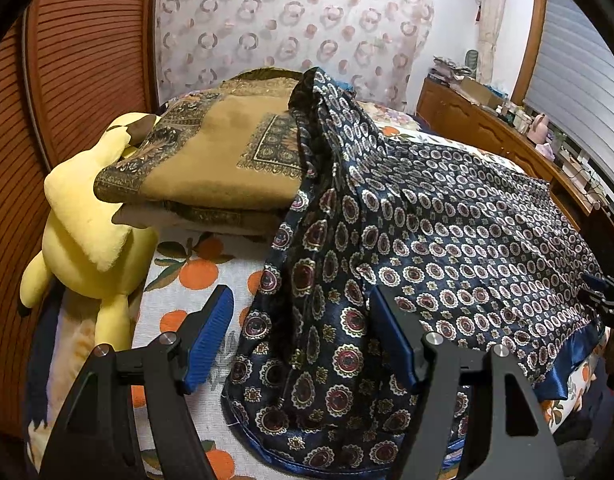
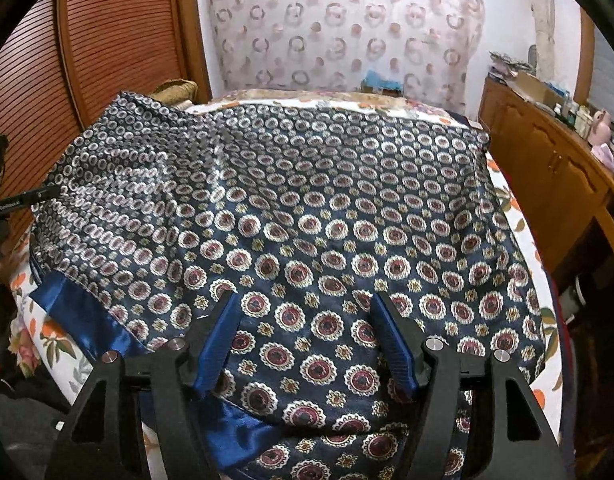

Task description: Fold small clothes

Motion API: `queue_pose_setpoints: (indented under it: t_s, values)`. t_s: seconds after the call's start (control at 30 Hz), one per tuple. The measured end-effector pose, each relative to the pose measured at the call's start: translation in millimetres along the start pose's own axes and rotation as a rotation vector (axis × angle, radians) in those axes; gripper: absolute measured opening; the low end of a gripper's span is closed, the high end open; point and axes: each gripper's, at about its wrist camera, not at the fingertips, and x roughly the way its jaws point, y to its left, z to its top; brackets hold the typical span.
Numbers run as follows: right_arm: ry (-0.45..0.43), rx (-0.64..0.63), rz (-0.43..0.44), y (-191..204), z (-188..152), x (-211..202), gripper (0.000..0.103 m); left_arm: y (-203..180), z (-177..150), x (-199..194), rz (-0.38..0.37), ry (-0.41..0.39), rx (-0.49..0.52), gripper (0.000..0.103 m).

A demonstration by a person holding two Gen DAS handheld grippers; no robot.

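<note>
Both jaws held wide, nothing gripped: left hand-held gripper [image 1: 297,334], right hand-held gripper [image 2: 305,338] over patterned garment [image 2: 307,208], spread on bed [image 1: 195,276] toward 12 o'clock.

Left wrist view close above the bed's [image 1: 195,276] left part, angled down toward the curtained wall [image 1: 291,20], right wrist view close over the patterned cloth [image 2: 307,216], same heading, both sharing cloth, wall, wooden cabinet [image 2: 547,168]
</note>
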Motion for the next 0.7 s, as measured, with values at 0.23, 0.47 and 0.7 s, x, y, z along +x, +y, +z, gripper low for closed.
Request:
queue_pose_setpoints:
  t_s: [0.23,0.47,0.7]
  values:
    - [-0.009,-0.039,-0.049,9.0,-5.1,7.2,0.076,5.3,0.2,6.3,0.008,0.015,-0.01,0.071]
    - [-0.01,-0.04,-0.045,16.3,-7.5,11.3,0.081,9.8,-2.6,11.4,-0.017,0.028,-0.029,0.064]
    - [-0.012,-0.03,-0.05,12.2,-11.5,6.4,0.084,10.2,-1.6,10.8,-0.059,0.023,-0.033,0.016]
